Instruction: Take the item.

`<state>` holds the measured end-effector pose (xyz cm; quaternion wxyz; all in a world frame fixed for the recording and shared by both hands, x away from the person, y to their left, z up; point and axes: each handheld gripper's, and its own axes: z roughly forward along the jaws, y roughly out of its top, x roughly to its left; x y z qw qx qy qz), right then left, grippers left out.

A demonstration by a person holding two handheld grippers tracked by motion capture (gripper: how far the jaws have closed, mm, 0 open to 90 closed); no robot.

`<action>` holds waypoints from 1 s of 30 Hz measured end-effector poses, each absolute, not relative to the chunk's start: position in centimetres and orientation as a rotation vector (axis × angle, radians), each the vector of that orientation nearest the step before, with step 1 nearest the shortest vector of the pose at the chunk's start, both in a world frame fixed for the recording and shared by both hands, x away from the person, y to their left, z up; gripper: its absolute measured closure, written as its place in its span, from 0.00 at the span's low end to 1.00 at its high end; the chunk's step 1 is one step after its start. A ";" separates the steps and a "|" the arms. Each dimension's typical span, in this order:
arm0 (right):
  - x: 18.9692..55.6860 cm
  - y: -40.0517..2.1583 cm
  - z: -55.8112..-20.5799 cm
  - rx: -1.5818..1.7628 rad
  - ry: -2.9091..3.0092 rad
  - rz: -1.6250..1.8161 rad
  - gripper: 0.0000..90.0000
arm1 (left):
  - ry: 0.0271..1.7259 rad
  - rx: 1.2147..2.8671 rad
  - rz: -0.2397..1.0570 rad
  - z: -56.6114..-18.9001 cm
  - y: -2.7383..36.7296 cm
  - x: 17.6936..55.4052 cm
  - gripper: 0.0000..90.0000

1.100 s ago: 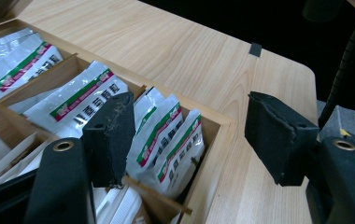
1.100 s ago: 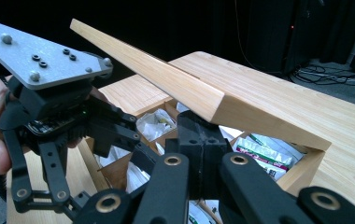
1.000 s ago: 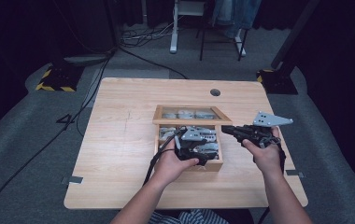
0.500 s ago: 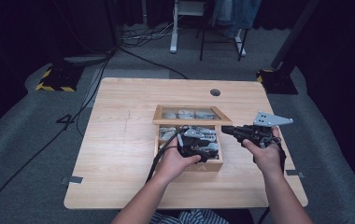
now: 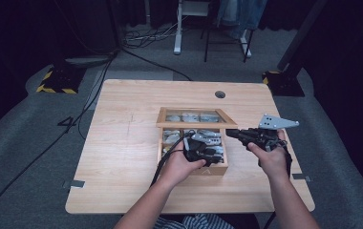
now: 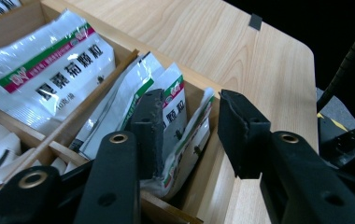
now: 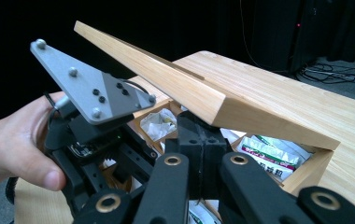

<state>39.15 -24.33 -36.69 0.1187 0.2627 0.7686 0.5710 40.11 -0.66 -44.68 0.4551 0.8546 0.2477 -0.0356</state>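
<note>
A wooden compartment box sits mid-table with its lid raised. White sachets with green and red print fill the compartments. My left gripper reaches into the near right corner compartment. Its jaws have just been closing around upright sachets. One pad lies against them and the other stands off over the box wall. My right gripper is shut, with its tips under the lid's lower corner at the box's right side.
The box stands on a light wooden table with bare wood to the left and in front. A cable hole lies at the far edge. Beyond the table are dark floor, cables and chair legs.
The left hand has shifted slightly over the box's near right part. The right gripper and the lid stand as before.
</note>
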 end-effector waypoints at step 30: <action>39.2 -24.3 -36.7 0.762 2.245 1.669 1.00 | 0.515 2.131 -0.064 -44.6 -0.5 40.0 1.00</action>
